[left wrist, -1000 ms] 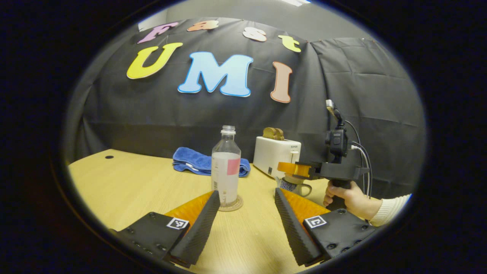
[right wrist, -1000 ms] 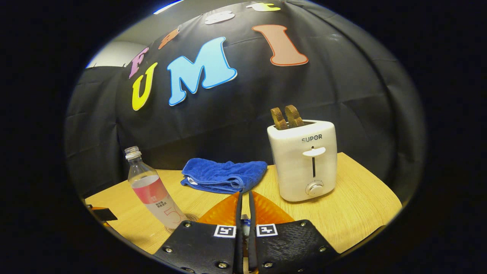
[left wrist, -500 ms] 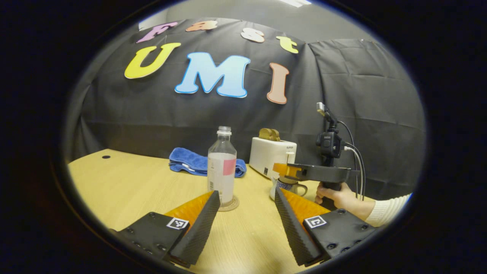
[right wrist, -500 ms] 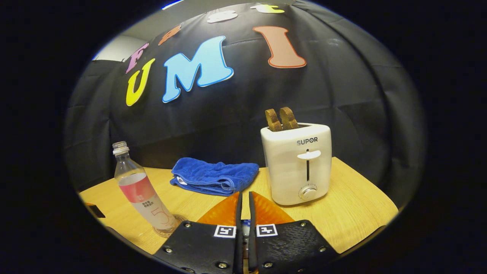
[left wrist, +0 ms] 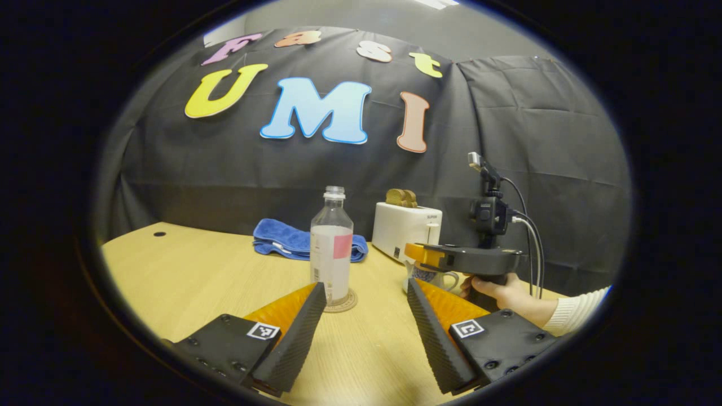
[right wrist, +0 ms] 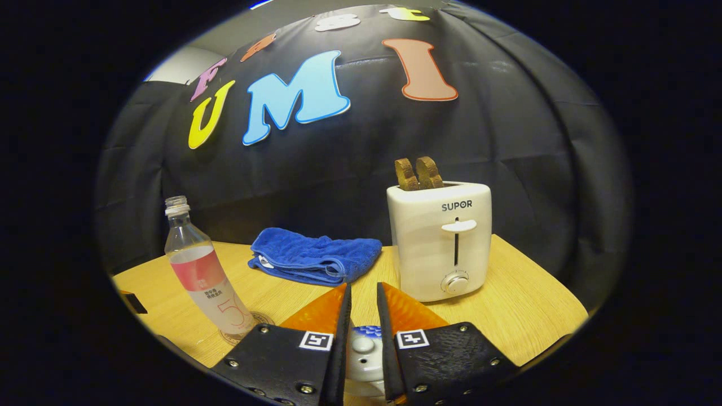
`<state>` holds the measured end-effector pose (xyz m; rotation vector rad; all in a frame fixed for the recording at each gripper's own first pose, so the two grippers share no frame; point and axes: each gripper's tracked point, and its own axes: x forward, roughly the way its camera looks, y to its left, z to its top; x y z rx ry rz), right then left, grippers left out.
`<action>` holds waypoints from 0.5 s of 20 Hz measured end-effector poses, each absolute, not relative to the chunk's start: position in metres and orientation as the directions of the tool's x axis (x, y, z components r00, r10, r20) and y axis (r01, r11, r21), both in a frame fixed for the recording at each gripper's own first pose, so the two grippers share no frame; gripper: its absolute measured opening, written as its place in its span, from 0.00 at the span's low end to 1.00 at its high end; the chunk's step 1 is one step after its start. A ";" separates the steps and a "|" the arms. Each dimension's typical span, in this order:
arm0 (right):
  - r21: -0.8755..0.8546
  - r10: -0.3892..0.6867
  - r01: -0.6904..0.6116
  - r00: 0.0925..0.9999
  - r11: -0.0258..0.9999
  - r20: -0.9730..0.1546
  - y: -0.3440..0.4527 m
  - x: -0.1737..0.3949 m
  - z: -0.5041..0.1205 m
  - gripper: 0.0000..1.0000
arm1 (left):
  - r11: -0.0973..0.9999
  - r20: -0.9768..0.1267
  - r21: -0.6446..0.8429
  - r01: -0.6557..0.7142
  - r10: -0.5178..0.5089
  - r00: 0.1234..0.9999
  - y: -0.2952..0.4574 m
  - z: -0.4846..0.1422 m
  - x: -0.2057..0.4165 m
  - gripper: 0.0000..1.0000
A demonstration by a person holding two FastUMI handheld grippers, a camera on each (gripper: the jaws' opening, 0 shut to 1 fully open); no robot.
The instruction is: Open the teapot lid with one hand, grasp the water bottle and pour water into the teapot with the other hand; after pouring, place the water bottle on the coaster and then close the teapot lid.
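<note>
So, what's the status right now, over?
Left gripper open, short of water bottle on coaster. Right gripper open, fingers flanking teapot lid knob; lid looks seated. Toaster, towel sit behind, not blocking.

A recording booth: black cloth wall [right wrist: 507, 169] behind wooden table [left wrist: 186, 282].

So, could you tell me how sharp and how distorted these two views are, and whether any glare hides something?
Left gripper view: fisheye bends the table edge; the water bottle is sharp, with no glare on it. Right gripper view: the bottle leans from distortion, the toaster is crisp, and the teapot lid close between the fingers is softer and shaded.
</note>
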<state>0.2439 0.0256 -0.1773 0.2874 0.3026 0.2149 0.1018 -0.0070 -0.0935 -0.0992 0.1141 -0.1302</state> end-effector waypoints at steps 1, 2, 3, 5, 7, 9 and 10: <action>0.296 0.241 -0.160 0.936 0.942 -0.258 0.022 0.242 -0.172 0.28 | 0.987 -0.103 -0.106 0.121 -0.132 0.986 -0.007 -0.094 0.103 1.00; 0.289 0.235 -0.159 0.939 0.944 -0.252 0.018 0.234 -0.165 0.45 | 0.987 -0.099 -0.105 0.119 -0.129 0.987 -0.005 -0.093 0.103 1.00; 0.280 0.226 -0.155 0.943 0.948 -0.246 0.015 0.228 -0.156 0.59 | 0.988 -0.093 -0.104 0.116 -0.126 0.988 -0.004 -0.091 0.103 1.00; 0.253 0.193 -0.134 0.956 0.958 -0.222 0.004 0.214 -0.136 0.82 | 0.988 -0.088 -0.103 0.111 -0.121 0.989 -0.002 -0.088 0.100 1.00; 0.227 0.151 -0.105 0.969 0.968 -0.197 -0.007 0.197 -0.113 0.96 | 0.988 -0.081 -0.104 0.111 -0.120 0.990 -0.003 -0.084 0.099 1.00; 0.205 0.118 -0.083 0.979 0.975 -0.165 -0.015 0.177 -0.089 0.97 | 0.989 -0.073 -0.096 0.109 -0.116 0.991 -0.003 -0.078 0.096 1.00; 0.197 0.109 -0.079 0.983 0.977 -0.147 -0.018 0.167 -0.078 0.97 | 0.990 -0.067 -0.093 0.108 -0.115 0.991 -0.003 -0.074 0.093 1.00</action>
